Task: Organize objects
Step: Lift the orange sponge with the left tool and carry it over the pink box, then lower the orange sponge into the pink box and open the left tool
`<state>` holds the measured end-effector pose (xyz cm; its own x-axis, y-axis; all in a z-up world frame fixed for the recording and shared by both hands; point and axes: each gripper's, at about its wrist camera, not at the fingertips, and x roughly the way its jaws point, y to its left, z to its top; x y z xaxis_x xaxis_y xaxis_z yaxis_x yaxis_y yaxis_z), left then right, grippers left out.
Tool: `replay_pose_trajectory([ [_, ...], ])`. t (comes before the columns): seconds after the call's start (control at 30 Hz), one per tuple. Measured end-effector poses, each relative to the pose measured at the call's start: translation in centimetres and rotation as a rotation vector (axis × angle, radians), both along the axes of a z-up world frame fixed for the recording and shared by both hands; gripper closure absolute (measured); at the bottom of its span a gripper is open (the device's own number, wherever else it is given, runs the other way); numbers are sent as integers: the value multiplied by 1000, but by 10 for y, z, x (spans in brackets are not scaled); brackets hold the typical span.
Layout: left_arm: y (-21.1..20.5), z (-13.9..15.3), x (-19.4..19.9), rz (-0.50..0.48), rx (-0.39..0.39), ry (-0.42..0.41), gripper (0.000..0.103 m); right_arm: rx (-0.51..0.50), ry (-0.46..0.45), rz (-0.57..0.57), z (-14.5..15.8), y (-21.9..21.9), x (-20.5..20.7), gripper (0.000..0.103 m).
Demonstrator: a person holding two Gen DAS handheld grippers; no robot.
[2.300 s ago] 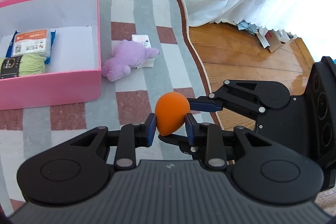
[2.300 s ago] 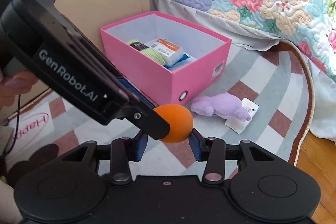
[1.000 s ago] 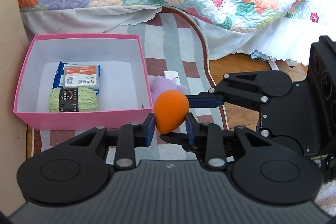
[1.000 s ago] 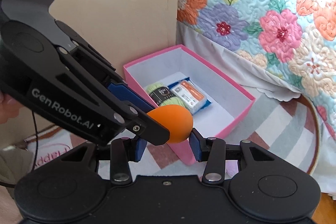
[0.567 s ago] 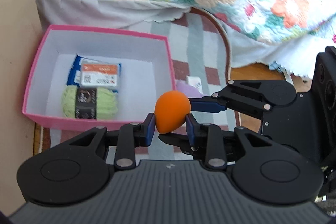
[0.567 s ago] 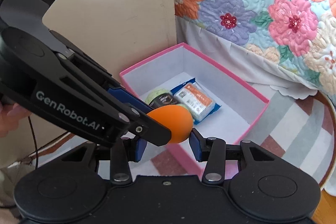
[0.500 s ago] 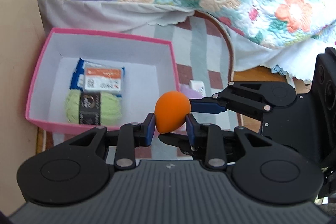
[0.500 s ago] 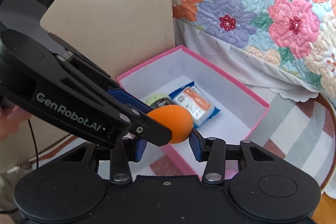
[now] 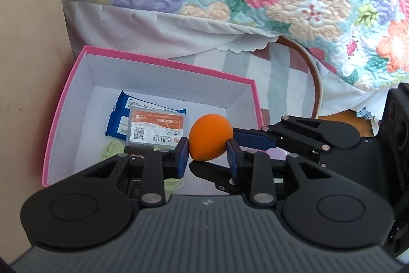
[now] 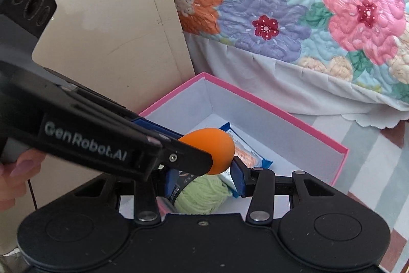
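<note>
1. An orange ball [image 9: 210,137] is clamped between the blue pads of the left gripper [image 9: 208,154] and also of the right gripper [image 10: 202,174], above the pink box [image 9: 64,104].
2. "GenRobot.AI" is printed on the side of the left gripper.
3. In the box, a packet with an orange label [image 9: 156,128] showing a QR code is seen on a blue pack [image 9: 118,117], beside green yarn [image 10: 202,195].

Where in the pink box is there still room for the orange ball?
The pink box has bare white floor on its right side, between the blue packet and the right wall, and along the far wall. The near-left corner is crowded: green yarn and orange-labelled packet.
</note>
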<state>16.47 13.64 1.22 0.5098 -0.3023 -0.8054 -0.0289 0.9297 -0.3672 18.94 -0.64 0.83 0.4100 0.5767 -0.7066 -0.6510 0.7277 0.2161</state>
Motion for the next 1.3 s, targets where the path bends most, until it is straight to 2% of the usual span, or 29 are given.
replay_pose_trajectory([
  [0.27, 5, -20, 21, 49, 20, -19, 72, -6, 19, -38, -16, 15, 27, 53],
  [0.47, 17, -30, 35, 91, 40, -19, 72, 84, 68, -67, -31, 22, 47, 52],
  [0.77, 33, -57, 43, 160, -56, -60, 73, 34, 54, -117, -41, 34, 59, 51],
  [0.97, 34, -64, 44, 195, -73, -73, 70, 36, 57, -139, -46, 34, 61, 51],
  [1.03, 37, -66, 45, 210, -84, -76, 66, 41, 59, -154, -46, 34, 64, 47],
  [1.1, 40, -68, 45, 215, -98, -69, 65, 35, 60, -182, -46, 34, 65, 27],
  [1.2, 46, -67, 42, 240, -122, -58, 65, 61, 54, -183, -44, 30, 61, 27],
  [1.3, 43, -61, 38, 239, -100, -63, 65, 77, 74, -193, -42, 24, 59, 27],
])
